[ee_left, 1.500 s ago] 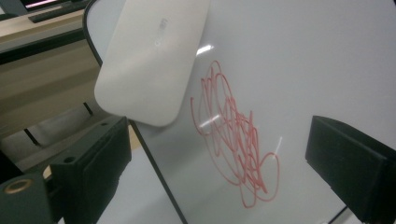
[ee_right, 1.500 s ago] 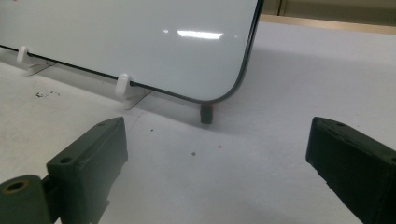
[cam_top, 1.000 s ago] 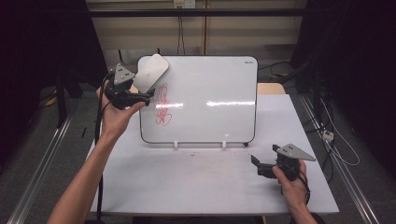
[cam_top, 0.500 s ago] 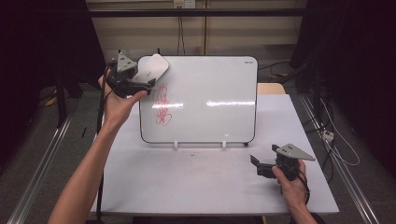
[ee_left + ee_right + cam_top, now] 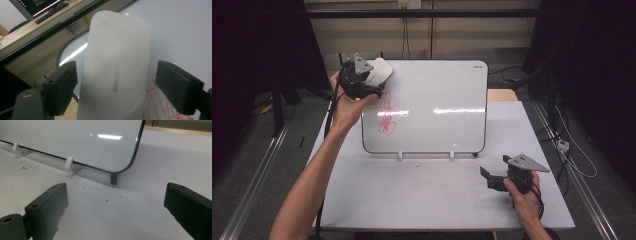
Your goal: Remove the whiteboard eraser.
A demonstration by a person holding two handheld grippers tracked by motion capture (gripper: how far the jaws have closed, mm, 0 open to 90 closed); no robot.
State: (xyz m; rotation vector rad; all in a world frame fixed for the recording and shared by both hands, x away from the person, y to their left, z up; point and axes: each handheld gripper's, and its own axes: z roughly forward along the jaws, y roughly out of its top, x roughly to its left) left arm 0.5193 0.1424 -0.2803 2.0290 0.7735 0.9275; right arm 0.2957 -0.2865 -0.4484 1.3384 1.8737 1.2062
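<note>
Whiteboard eraser (image 5: pixel 379 71) sits at the top-left corner of the whiteboard (image 5: pixel 437 95) in the high view, right at the tips of the left gripper (image 5: pixel 371 86), which the left hand (image 5: pixel 346 105) holds up against the board. Red scribble (image 5: pixel 385 112) is just below that gripper on the board's left part. Right gripper (image 5: pixel 486 177) rests low on the desk (image 5: pixel 412 195), near the person, well apart from the eraser, w/ the board's bottom-right corner ahead of it; right hand (image 5: pixel 524 192) wraps its body.

Left gripper view: eraser (image 5: pixel 116 72), white w/ grey lettering, stands between the left gripper (image 5: pixel 125 85) jaws, long axis running away from the camera. Jaws have just been closing w/ the eraser between them. Left-side pad looks to touch the eraser's edge; a small gap shows btwn the eraser and the right-side pad, so not yet clamped. Scribble (image 5: pixel 160 105) is on the board (image 5: pixel 180 37) behind the eraser, next to the right-side jaw.

Right gripper view: right gripper (image 5: pixel 116 210) jaws spread wide, nothing btwn them, bare desk (image 5: pixel 112 202) under them. Ahead of it: the board's lower edge (image 5: pixel 75 142), rounded corner, white clip foot (image 5: pixel 70 166) and a small dark foot (image 5: pixel 114 178).
</note>
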